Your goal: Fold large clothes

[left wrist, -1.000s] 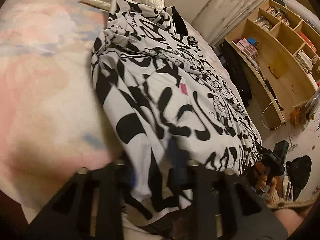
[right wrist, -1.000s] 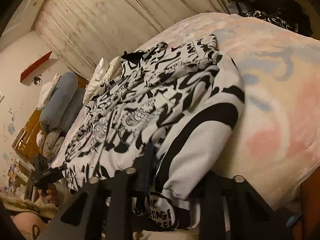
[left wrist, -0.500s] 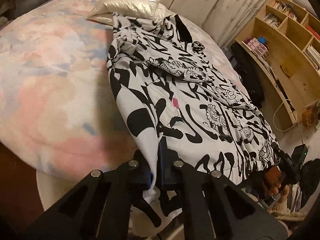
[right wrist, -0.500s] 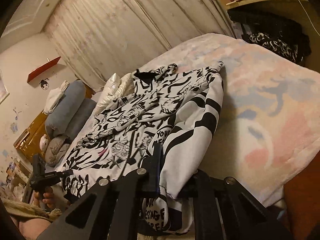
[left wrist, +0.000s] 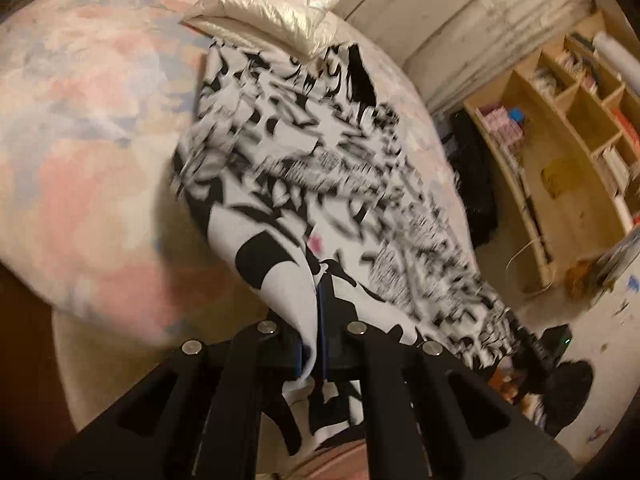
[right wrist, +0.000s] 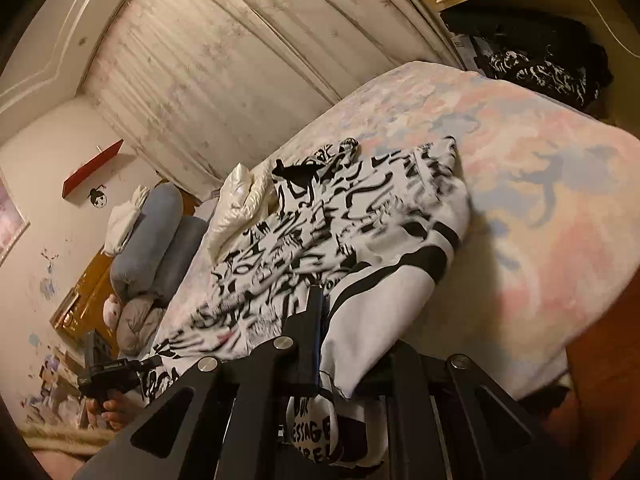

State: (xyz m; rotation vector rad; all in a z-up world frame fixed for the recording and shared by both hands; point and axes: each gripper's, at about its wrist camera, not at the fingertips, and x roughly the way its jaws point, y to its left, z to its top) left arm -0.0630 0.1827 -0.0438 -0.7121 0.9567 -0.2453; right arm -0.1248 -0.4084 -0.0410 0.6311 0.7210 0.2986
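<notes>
Both grippers have closed on the near hem of the black-and-white garment (left wrist: pixel 304 184) and lifted it since a second ago. Then the fingers stood apart, straddling the cloth as it lay flat on the bed (left wrist: pixel 80 128); now the left gripper (left wrist: pixel 316 320) has its fingers nearly together with a fold of white fabric pinched between them, and the right gripper (right wrist: pixel 320 320) is likewise clamped on a thicker bunch of hem, its fingers a touch further apart. In each wrist view the cloth now rises from the bed toward the fingers as a taut ridge at about 6 o'clock, and more of the bed shows beneath.

The rest of the garment lies spread along the bed, running toward 12 o'clock in the left wrist view, its far end touching the cream pillow (left wrist: pixel 272 4). In the right wrist view the other gripper, in the person's hand (right wrist: pixel 108 396), shows at 8 o'clock, holding the opposite corner of the same hem. The left view is smeared, so finer detail of the print cannot be read.

Judged from this, the grasp is secured and the fold has begun: the held hem probably needs carrying over toward the pillow end. The risk is cloth slipping from the thinner left pinch
</notes>
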